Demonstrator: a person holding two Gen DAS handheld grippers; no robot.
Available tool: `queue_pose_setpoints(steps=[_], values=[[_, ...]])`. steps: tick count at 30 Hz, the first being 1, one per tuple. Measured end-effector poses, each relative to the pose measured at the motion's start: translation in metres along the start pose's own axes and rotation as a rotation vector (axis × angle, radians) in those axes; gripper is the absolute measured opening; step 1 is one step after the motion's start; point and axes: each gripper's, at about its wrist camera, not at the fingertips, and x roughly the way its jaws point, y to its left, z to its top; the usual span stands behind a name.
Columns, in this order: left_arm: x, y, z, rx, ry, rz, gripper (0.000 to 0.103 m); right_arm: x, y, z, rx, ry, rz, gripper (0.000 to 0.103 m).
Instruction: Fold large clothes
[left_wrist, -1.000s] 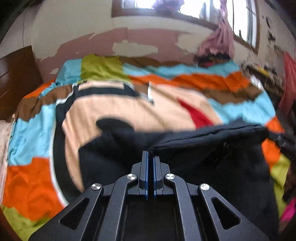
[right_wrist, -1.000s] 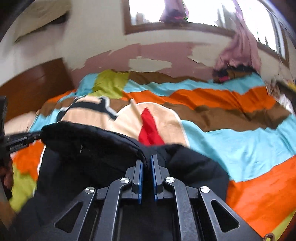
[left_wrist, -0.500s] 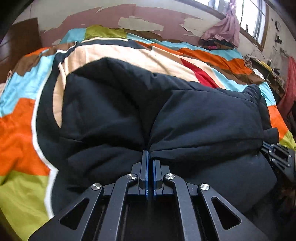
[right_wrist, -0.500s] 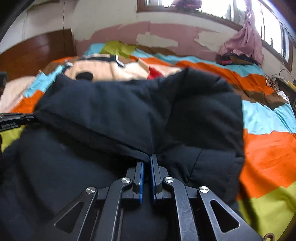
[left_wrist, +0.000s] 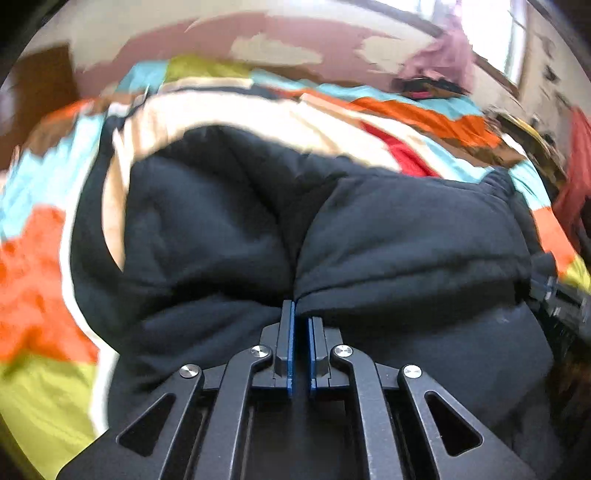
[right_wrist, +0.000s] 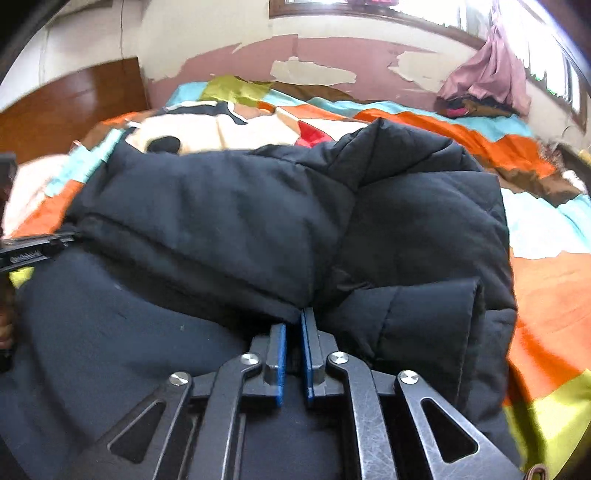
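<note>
A black padded jacket (left_wrist: 406, 240) lies on the bed, its far half folded over onto its near half. My left gripper (left_wrist: 301, 312) is at the fold's near edge, its pads nearly together on a pinch of the black fabric. In the right wrist view the jacket (right_wrist: 221, 221) fills the middle. My right gripper (right_wrist: 293, 319) has its jaws opening, with a narrow gap between the blue pads; the jacket's edge sits at their tips, not pressed. Each gripper shows in the other's view: the right gripper (left_wrist: 557, 299), the left gripper (right_wrist: 33, 251).
A patchwork quilt (right_wrist: 546, 295) in orange, blue, green and brown covers the bed under the jacket. A wooden headboard (right_wrist: 66, 107) stands at the left. Pink cloth (right_wrist: 487, 77) hangs by the window at the back right. A hand (right_wrist: 5, 328) shows at the left edge.
Both grippers have come down with the jacket's lifted edge, and the fold now rests on the near half. The right gripper's pads have parted a little.
</note>
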Motion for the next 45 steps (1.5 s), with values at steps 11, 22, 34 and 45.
queue_pose_setpoints(steps=[11, 22, 34, 45], values=[[-0.022, 0.009, 0.073, -0.172, -0.246, -0.052, 0.053, -0.023, -0.012, 0.084, 0.013, -0.23, -0.079, 0.062], [0.066, 0.038, 0.065, -0.182, -0.015, 0.095, 0.052, 0.083, -0.045, 0.087, 0.078, 0.013, -0.127, 0.05], [0.003, 0.0, 0.073, -0.001, -0.131, -0.055, 0.051, 0.014, -0.012, 0.094, -0.015, -0.116, 0.002, 0.049], [0.056, -0.027, 0.048, 0.162, 0.129, -0.023, 0.055, 0.049, 0.02, 0.055, -0.191, 0.045, 0.027, 0.05]])
